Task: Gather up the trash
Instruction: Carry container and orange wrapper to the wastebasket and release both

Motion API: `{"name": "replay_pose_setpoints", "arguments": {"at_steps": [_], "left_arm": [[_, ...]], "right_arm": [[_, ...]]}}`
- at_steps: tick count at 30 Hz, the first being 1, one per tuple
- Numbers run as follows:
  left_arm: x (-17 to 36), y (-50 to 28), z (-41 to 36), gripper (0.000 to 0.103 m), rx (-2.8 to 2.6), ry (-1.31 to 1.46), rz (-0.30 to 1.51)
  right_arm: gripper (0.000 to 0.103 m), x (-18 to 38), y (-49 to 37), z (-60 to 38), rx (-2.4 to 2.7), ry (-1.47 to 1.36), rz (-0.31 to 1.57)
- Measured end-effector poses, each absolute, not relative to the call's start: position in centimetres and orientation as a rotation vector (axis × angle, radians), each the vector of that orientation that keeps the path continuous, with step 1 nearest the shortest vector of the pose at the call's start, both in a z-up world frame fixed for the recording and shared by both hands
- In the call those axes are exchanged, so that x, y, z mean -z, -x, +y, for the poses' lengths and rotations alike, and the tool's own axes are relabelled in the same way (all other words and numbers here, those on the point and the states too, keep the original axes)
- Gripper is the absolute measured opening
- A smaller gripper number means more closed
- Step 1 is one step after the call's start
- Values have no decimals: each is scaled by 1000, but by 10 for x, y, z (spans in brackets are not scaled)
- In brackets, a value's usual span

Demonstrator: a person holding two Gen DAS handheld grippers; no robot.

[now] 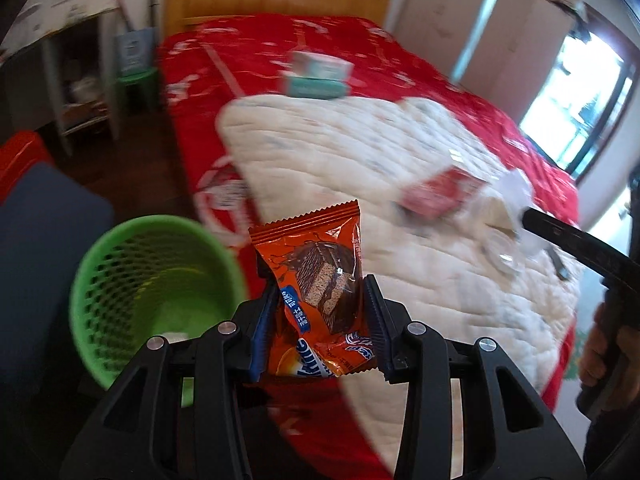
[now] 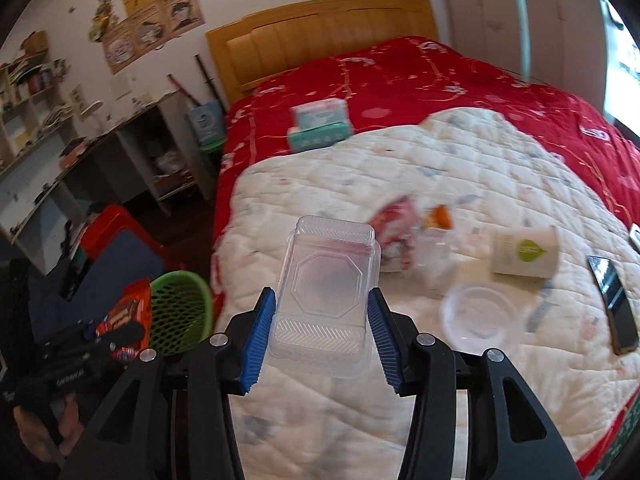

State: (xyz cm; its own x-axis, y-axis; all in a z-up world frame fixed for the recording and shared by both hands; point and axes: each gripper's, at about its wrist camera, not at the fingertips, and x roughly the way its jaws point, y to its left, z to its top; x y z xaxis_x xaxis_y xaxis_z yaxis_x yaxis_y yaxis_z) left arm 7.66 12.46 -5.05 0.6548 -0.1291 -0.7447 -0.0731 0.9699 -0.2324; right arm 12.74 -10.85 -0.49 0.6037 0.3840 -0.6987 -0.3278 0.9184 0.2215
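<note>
While the left gripper [image 1: 320, 300] clamps an orange snack wrapper [image 1: 316, 276] and the right gripper [image 2: 322, 332] grips a clear plastic box [image 2: 328, 296], both loads next need carrying over the green basket [image 1: 148, 280] at near left and releasing.

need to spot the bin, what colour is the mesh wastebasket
Green; the mesh wastebasket shows best in the left wrist view.

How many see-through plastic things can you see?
2 for sure: a clear plastic box gripped in the right gripper, and a round clear lid lying on the white quilt. Blurry clutter behind may hide more.
</note>
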Motion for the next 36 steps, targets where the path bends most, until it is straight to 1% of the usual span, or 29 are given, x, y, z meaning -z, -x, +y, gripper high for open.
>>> {"name": "replay_pose_setpoints", "arguments": {"at_steps": [4,7,9,10,12,13,14,16,19,21,36], "left_arm": [[60,-76,164,41,-66,257,872],[71,-77,189,45,-119,272,894],[80,-78,205,49,-147,288,909],[82,-77,209,49,-157,292,910],[89,-76,218,58,-172,302,918],[91,-76,221,60,-181,306,922],[94,-75,227,65,-197,314,926],[97,-72,232,68,-202,326,928],[100,-67,241,70,-213,338,930],[98,-62,246,74,-220,343,922],[81,-17,284,75,-304,352,861]], "right_arm": [[46,3,-125,-79,-463,-54,830],[46,3,-124,-60,-493,-38,832],[46,4,-124,-50,-509,-32,837],[46,5,-124,-46,-516,-29,840],[46,6,-124,-37,-527,-21,844],[46,7,-124,-32,-534,-17,848],[46,8,-125,-28,-541,-13,852],[46,10,-126,-19,-553,-1,857],[46,14,-128,-6,-574,9,868],[46,17,-128,4,-590,17,875],[47,57,-119,108,-748,128,965]]}}
